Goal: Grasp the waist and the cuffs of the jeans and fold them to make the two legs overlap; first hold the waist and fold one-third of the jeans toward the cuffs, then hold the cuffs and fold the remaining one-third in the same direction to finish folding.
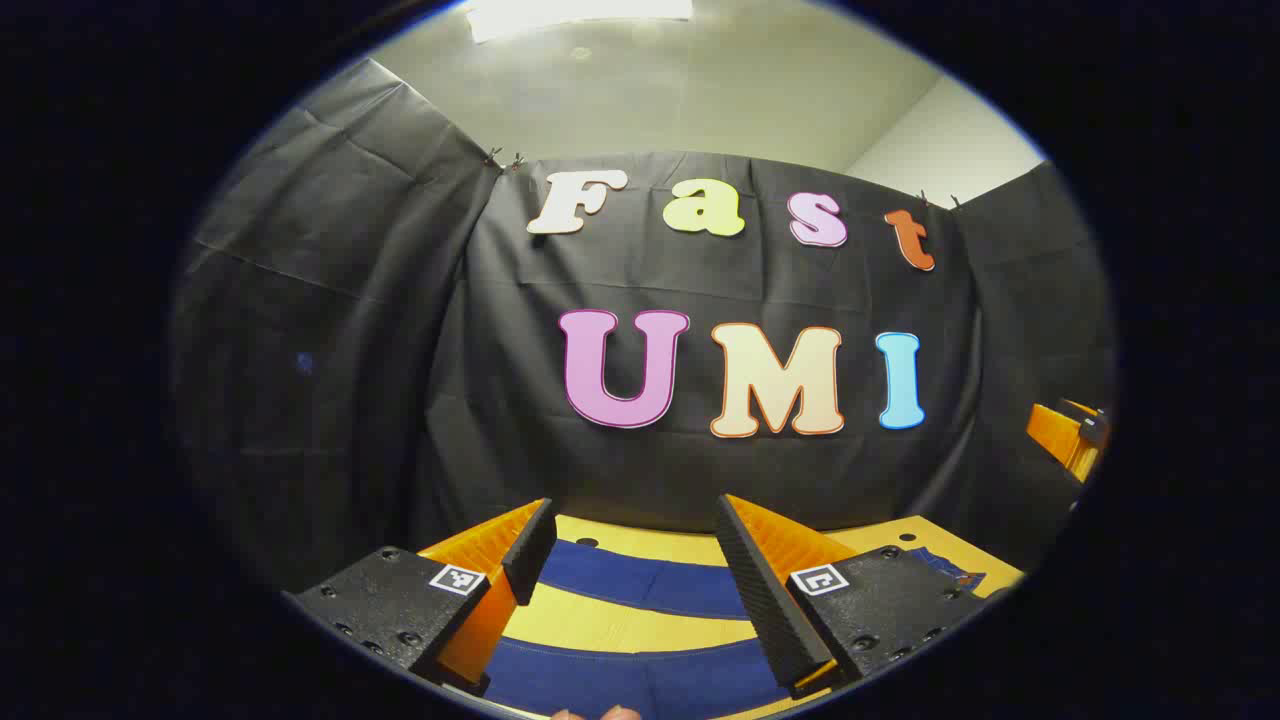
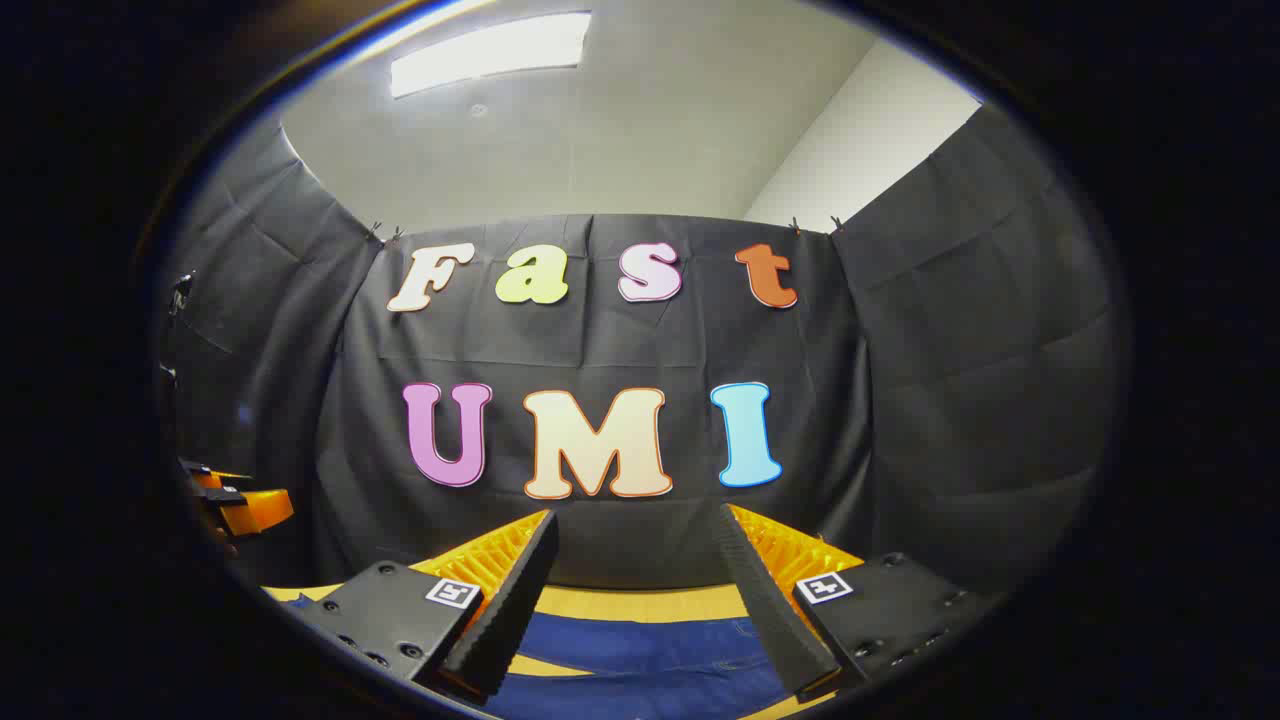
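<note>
Dark blue jeans lie flat on a yellow table [image 1: 600, 625]. In the left gripper view the two legs show as separate blue bands, the far leg [image 1: 640, 585] and the near leg [image 1: 640, 685], with bare table between them. My left gripper [image 1: 635, 525] hovers above them, open, nothing between its fingers. In the right gripper view a broad blue part of the jeans [image 2: 650, 650] lies under my right gripper [image 2: 635, 535], which is also open and holds nothing. A bit of the jeans' waist [image 1: 950, 570] shows at the right of the left gripper view.
The black cloth wall stands close behind the table's far edge. The other gripper's orange body [image 1: 1065, 435] shows at the right edge of the left gripper view, and at the left edge of the right gripper view as an orange part [image 2: 245, 505]. Fingertips of a hand [image 1: 590, 713] show at the bottom.
</note>
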